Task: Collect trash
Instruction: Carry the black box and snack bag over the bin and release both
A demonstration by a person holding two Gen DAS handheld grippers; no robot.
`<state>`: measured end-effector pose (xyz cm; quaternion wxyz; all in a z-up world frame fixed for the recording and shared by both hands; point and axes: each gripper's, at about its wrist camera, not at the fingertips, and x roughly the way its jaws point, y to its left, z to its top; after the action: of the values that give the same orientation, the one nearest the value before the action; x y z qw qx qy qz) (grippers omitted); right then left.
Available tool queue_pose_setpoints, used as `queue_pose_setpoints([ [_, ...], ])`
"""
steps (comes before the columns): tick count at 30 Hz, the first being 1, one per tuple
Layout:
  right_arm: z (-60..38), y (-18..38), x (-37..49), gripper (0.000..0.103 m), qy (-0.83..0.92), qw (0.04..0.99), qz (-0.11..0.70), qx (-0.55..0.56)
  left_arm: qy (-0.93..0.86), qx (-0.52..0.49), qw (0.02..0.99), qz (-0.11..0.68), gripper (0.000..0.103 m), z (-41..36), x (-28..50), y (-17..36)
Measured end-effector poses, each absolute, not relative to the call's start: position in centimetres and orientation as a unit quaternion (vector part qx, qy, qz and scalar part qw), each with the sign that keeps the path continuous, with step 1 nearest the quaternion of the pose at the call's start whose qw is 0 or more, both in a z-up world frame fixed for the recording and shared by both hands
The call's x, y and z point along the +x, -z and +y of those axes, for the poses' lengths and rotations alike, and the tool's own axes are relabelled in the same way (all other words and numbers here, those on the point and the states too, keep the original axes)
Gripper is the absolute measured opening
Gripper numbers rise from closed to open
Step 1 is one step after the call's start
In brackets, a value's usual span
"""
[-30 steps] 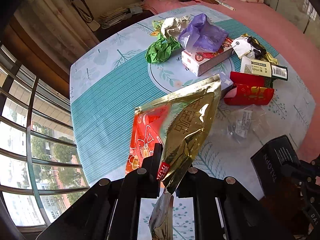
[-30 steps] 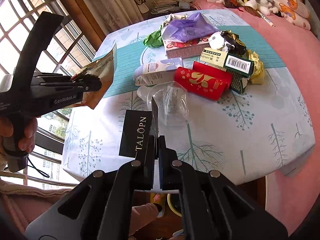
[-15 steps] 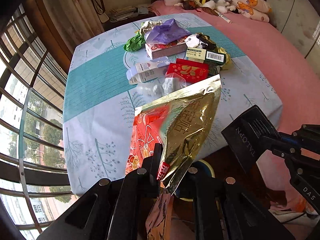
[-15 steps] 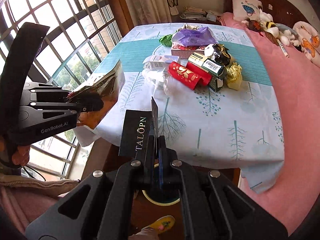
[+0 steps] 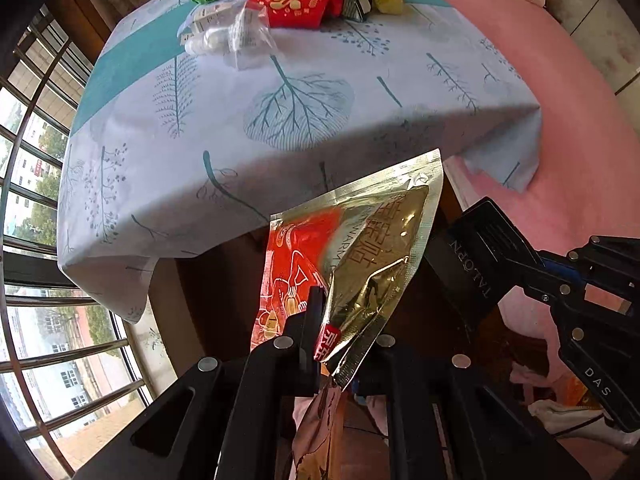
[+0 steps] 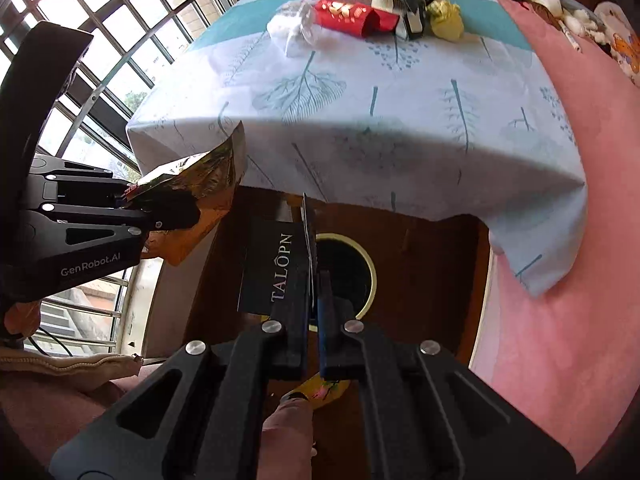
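The left gripper (image 5: 320, 344) is clamped on a gold foil pouch (image 5: 360, 264), the right gripper (image 6: 314, 280) on a black carton (image 6: 272, 268); both hang off the table (image 6: 400, 128), evidently for dropping into the bin (image 6: 370, 276) below (remaining litter stays heaped on top)

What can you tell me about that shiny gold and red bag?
The foil pouch is a crinkled, glossy packet, gold on one side with printed characters, red and orange with a picture on the other. It looks flat and empty. The left gripper pinches its lower corner, holding it tilted in the air below the table edge, touching nothing else.
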<state>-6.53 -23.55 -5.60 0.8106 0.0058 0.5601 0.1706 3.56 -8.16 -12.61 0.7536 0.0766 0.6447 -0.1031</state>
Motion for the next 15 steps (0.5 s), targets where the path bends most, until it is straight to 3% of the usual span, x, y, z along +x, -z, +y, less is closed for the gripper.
queue_pose_setpoints([
  [15, -23.4, 31.3, -5.1, 0.001, -0.065, 0.755, 0.651, 0.044, 0.091, 0.055, 0.688, 0.718, 0.01, -8.5, 1.8, 35.7],
])
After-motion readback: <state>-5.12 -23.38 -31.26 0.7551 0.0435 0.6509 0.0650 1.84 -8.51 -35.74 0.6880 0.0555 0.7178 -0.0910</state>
